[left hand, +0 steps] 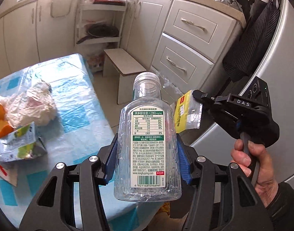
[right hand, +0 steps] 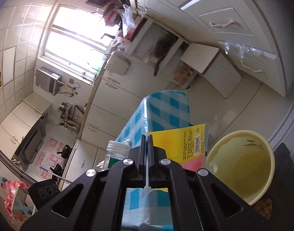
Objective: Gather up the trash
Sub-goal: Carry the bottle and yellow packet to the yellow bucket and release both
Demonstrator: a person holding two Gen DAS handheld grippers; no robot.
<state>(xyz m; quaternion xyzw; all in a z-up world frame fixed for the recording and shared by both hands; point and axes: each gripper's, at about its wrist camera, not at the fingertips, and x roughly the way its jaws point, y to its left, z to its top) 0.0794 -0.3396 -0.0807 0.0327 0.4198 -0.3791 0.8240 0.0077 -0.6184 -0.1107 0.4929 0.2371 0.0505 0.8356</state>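
We find the left gripper point(left hand: 147, 150) clamped across the clear bottle point(left hand: 147, 134), neck forward for carrying. The right gripper point(right hand: 147, 144) has jaws together on a yellow wrapper's point(right hand: 177, 144) edge, both held off the desk point(left hand: 73, 100), apparently binward.

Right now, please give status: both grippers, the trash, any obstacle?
Left gripper shut on clear empty plastic bottle. Right gripper shut on yellow foil wrapper. Crumpled bags remain on table; no obstacle seen.
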